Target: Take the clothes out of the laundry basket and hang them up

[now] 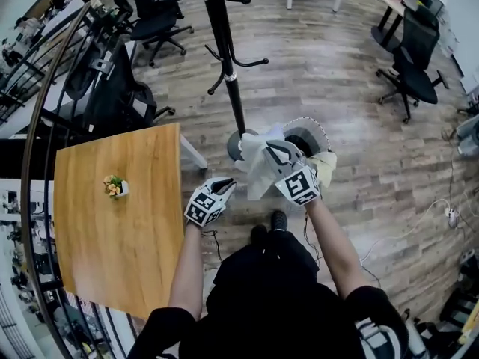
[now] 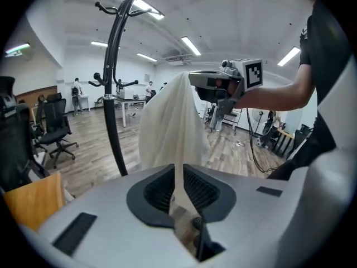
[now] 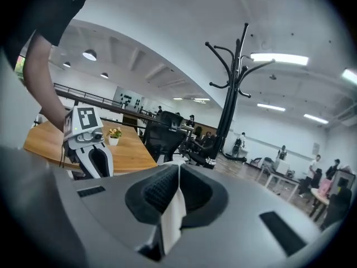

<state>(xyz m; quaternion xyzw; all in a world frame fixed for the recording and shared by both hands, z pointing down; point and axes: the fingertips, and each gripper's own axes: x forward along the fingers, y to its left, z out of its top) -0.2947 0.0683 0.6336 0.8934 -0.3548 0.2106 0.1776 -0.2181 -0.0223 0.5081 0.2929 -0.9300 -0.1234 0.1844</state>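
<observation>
A white garment [image 1: 258,172] hangs lifted above the round laundry basket [image 1: 320,130] on the floor. My right gripper [image 1: 272,151] is shut on its top edge, and cloth shows pinched between its jaws in the right gripper view [image 3: 177,177]. My left gripper [image 1: 227,187] is to the left and a little lower, shut on a thin strip of the same garment [image 2: 177,180]. In the left gripper view the garment [image 2: 170,124] drapes down from the right gripper [image 2: 218,82]. A cream cloth [image 1: 326,166] lies at the basket's near side. The black coat stand [image 1: 228,66] rises just behind the basket.
A wooden table [image 1: 127,245] with a small flower pot [image 1: 114,187] stands on the left, close to my left arm. Black office chairs [image 1: 415,66] are scattered at the back. The coat stand's hooks [image 3: 223,52] curl outward overhead. Cables [image 1: 441,212] lie on the floor at right.
</observation>
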